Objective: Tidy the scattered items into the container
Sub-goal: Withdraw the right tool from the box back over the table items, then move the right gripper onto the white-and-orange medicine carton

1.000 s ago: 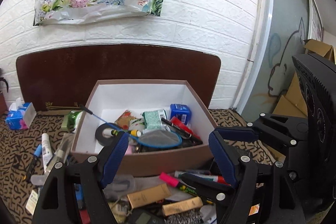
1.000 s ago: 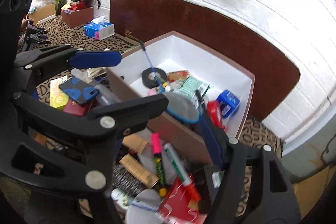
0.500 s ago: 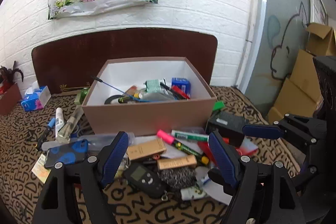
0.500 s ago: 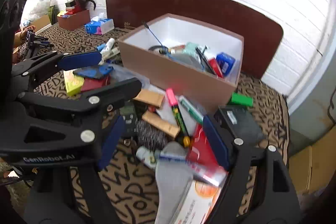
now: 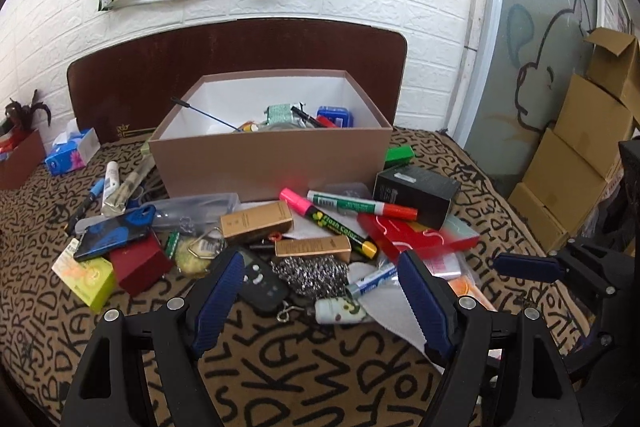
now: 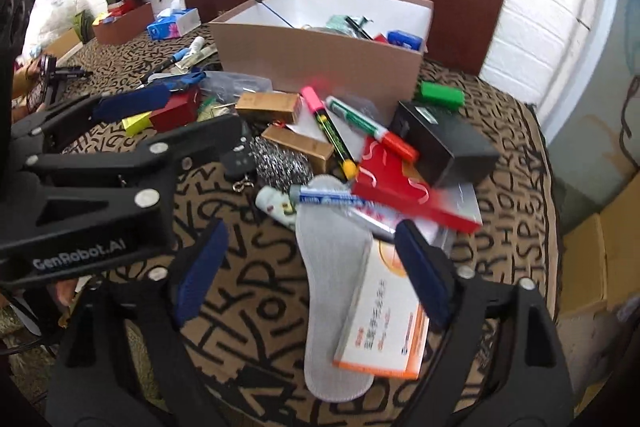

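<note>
Brown-and-black lettered cloth (image 5: pixel 280 367) covered the surface, and clutter lay strewn across it in front of the box (image 5: pixel 272 163). Far left sat a tissue pack (image 5: pixel 72 151), with a white tube (image 5: pixel 111 179) nearer the box. Next came a blue phone (image 5: pixel 114 233) lying on a yellow-green carton (image 5: pixel 86 277) and a red box (image 5: pixel 140 265). Toward the middle lay two gold cartons (image 5: pixel 256 221), a black remote (image 5: pixel 260 281) and a steel scourer (image 5: pixel 316 273). A pink highlighter (image 5: pixel 328 223) and a green-and-red marker (image 5: pixel 362 205) lay crossed just in front of the box, touching a red packet (image 5: pixel 416 237). A black carton (image 5: pixel 416 193) rested at the right, a green block (image 5: pixel 399 153) behind it beside the box corner.

The box stood open at the back against a dark headboard (image 5: pixel 240 67), already holding several items, including a blue pack (image 5: pixel 336 117) and a thin blue-handled rod (image 5: pixel 204 115) poking over its left rim.

The left gripper (image 5: pixel 320 303) hung released, fingers wide apart and empty, above the remote and scourer. The right gripper (image 6: pixel 308 267) also stood released and empty, straddling a grey insole (image 6: pixel 332 275) and an orange-and-white carton (image 6: pixel 384 323); a blue pen (image 6: pixel 328 199) lay across the insole's tip.
</note>
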Tool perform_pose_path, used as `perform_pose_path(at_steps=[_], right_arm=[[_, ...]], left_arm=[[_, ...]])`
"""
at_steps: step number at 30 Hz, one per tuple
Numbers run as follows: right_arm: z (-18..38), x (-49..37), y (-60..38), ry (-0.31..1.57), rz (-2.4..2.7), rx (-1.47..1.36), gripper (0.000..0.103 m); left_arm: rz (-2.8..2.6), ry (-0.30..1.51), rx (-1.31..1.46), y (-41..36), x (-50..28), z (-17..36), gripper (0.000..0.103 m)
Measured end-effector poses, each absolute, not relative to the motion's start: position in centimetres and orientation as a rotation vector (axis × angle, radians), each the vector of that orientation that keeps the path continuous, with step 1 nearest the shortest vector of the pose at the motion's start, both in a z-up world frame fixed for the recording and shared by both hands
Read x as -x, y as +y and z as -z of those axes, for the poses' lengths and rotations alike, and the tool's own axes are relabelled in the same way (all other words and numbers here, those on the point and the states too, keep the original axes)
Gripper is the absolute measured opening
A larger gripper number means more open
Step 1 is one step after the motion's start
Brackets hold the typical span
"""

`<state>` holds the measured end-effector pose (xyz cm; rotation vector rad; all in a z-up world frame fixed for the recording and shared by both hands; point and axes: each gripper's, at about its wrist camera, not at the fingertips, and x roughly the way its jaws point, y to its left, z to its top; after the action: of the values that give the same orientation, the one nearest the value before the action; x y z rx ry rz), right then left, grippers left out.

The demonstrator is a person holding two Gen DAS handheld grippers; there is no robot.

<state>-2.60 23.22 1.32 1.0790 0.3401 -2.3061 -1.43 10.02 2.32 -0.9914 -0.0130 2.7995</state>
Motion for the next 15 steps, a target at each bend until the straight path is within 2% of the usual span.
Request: perform_pose_path(at_steps=[11,15], right_arm=[[0.6,1.4,27.0,0.346,2.362,-1.157,0.089],[1.2,1.3,28.3,0.376,2.38,-1.182,0.089]], left_arm=[[-2.782,0.001,1.081,11.8,0.0,0.3,0.081],[-2.765,0.062,1.071,13.3,-0.9,1.1,0.081]])
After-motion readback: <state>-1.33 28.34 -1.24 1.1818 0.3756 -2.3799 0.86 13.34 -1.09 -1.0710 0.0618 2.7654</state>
